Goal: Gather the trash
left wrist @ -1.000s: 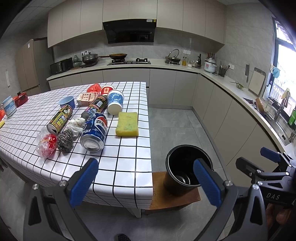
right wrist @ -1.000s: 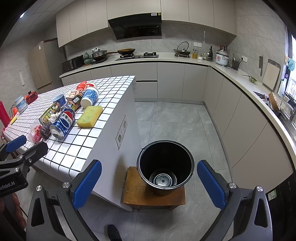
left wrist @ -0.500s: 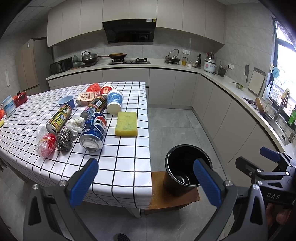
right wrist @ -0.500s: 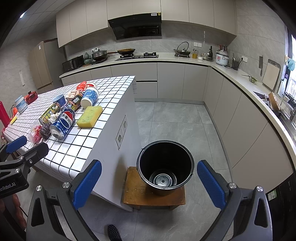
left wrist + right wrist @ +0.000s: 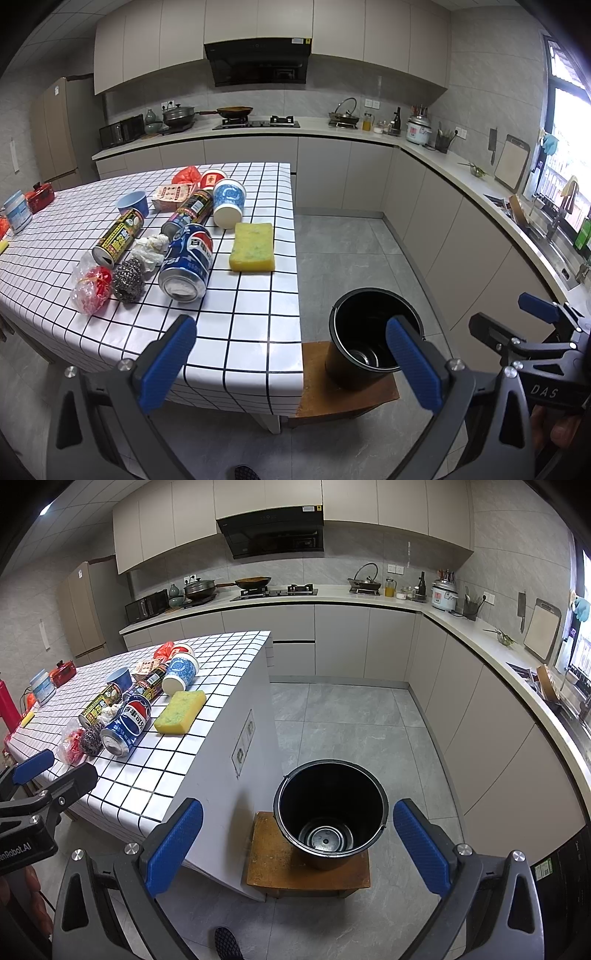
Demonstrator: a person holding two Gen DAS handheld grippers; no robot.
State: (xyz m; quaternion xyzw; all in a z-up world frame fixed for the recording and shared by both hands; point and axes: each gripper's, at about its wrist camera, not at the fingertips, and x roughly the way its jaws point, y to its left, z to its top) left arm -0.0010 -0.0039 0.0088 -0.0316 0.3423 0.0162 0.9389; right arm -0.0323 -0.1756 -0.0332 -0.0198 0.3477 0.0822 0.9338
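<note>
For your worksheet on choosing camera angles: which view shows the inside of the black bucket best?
The right wrist view: the black bucket sits unobstructed between the open tool's fingers, and its whole rim and bare bottom show. In the left wrist view the bucket is seen from the side, and one blue finger of the left tool covers part of its opening.

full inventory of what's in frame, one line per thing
Pepsi can: 1, blue, on its side, near table edge
yellow-black cans: 2, on their sides, behind the Pepsi can
sponge: 1, yellow, right of the Pepsi can
steel scourer: 1, silver, left of the Pepsi can
red bag: 1, clear and red, far left
crumpled tissue: 1, white
paper cup: 1, blue-white, tipped over
blue bowl: 1
bucket: 1, black, on wooden stool
table: 1, white grid
left gripper: open
right gripper: open
</note>
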